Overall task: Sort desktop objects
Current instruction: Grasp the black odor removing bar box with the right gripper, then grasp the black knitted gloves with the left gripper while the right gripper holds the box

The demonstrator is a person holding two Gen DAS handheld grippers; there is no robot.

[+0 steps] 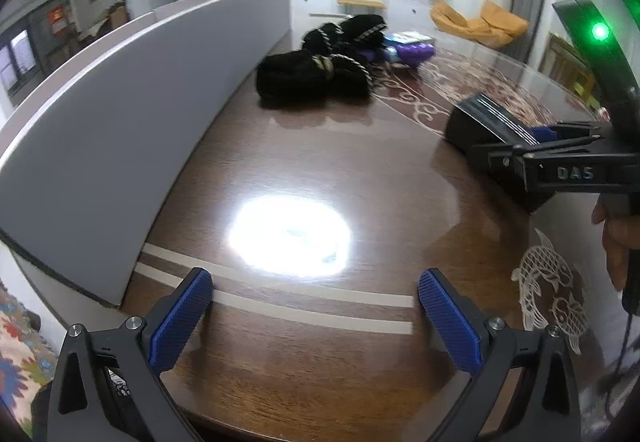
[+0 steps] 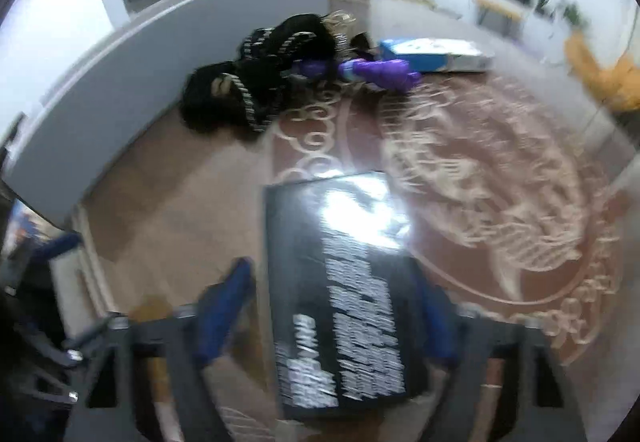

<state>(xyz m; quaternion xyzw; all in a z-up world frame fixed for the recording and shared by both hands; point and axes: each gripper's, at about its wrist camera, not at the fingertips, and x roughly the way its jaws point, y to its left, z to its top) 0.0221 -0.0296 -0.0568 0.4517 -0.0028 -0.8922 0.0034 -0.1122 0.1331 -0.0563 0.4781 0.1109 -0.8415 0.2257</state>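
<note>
A black box with white lettering (image 2: 344, 290) lies on the brown patterned table (image 1: 320, 170), between the spread fingers of my right gripper (image 2: 336, 326); the blurred view does not show the pads touching it. The box (image 1: 492, 130) and the right gripper (image 1: 560, 146) also show at the right of the left wrist view. My left gripper (image 1: 316, 318) is open and empty above the table's near edge. Black fabric bags (image 1: 320, 66) and a purple object (image 1: 408, 52) lie at the far end.
A grey partition board (image 1: 132, 114) stands along the table's left side. A blue and white box (image 2: 432, 54) lies beyond the purple object (image 2: 380, 72). A bright lamp reflection (image 1: 288, 238) sits on the table near the left gripper.
</note>
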